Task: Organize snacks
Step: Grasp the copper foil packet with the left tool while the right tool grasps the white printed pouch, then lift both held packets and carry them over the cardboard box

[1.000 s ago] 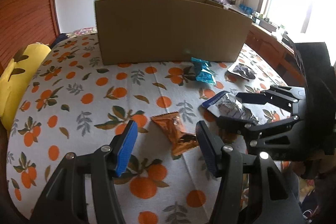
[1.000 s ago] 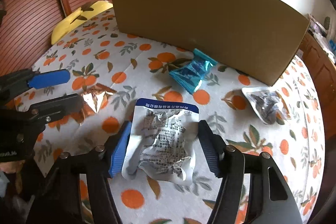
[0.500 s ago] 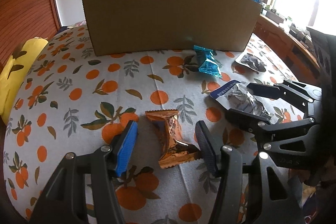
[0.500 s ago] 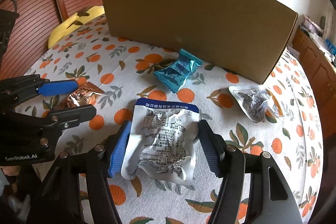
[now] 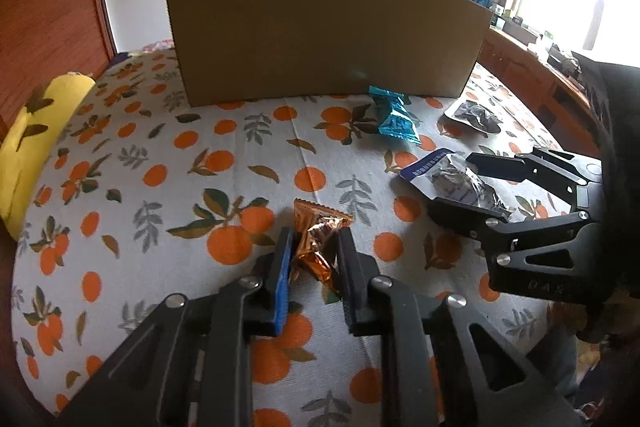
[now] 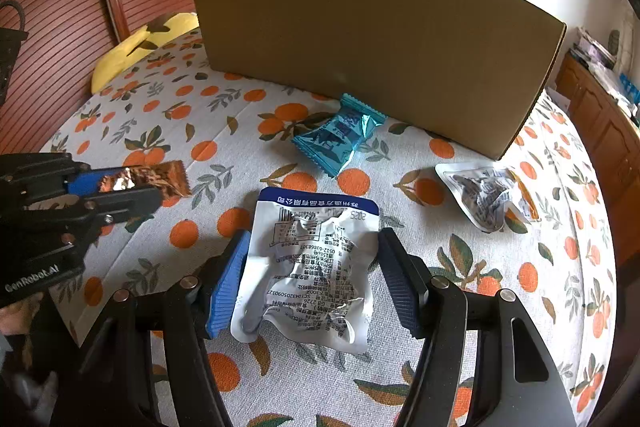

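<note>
Am pinching orange snack packet [image 5: 318, 247] in my left gripper [image 5: 312, 259], jaws narrowed onto crumpled foil, packet's long axis running forward out past fingertips. My right gripper [image 6: 312, 275] is straddling white pouch [image 6: 312, 267] lying flat on orange-print tablecloth [image 6: 224, 131], jaws wide, not yet pressing; pouch's long axis pointing straight ahead between fingers. Cardboard box [image 6: 372, 47] is standing dead ahead of both grippers, wall facing me, opening hidden. Am judging left load as readier for box. Blue packet [image 6: 336, 141] lying just before box; another pouch [image 6: 486, 191] lying off right.
</note>
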Motion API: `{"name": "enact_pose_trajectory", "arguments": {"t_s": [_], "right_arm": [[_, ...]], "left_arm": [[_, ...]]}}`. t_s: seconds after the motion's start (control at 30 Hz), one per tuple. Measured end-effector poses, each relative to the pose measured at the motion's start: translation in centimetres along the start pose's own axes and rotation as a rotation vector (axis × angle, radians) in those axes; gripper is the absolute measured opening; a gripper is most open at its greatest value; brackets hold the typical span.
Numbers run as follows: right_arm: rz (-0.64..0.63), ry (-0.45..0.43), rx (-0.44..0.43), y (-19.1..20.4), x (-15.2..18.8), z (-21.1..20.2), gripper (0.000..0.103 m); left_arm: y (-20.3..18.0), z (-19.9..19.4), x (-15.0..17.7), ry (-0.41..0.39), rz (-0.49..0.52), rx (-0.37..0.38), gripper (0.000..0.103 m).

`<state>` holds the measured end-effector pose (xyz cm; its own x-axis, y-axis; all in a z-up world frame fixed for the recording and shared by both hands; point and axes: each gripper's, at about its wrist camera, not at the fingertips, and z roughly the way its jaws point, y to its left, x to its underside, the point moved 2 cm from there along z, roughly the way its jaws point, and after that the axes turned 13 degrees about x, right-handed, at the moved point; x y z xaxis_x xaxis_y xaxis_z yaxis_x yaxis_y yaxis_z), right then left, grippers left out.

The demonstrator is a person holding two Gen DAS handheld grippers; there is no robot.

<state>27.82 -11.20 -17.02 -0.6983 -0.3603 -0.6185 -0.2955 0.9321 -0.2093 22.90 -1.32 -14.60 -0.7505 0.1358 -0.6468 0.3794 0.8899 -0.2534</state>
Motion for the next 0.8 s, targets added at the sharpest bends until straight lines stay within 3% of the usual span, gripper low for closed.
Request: {"name": "enact_pose_trajectory", "arguments": {"t_s": [0.27,0.8], "right_arm": [[0.000,-0.001,0.006,0.0,0.0,0.0,0.065],[-0.013,-0.008,0.000,0.0,-0.1,-0.1,0.064]], "left_arm": [[-1.0,-2.4,-0.9,-0.069,0.027,-0.010,0.017],[-1.6,-3.9,-1.3,-0.116,0.045,-0.017,0.018]]}}
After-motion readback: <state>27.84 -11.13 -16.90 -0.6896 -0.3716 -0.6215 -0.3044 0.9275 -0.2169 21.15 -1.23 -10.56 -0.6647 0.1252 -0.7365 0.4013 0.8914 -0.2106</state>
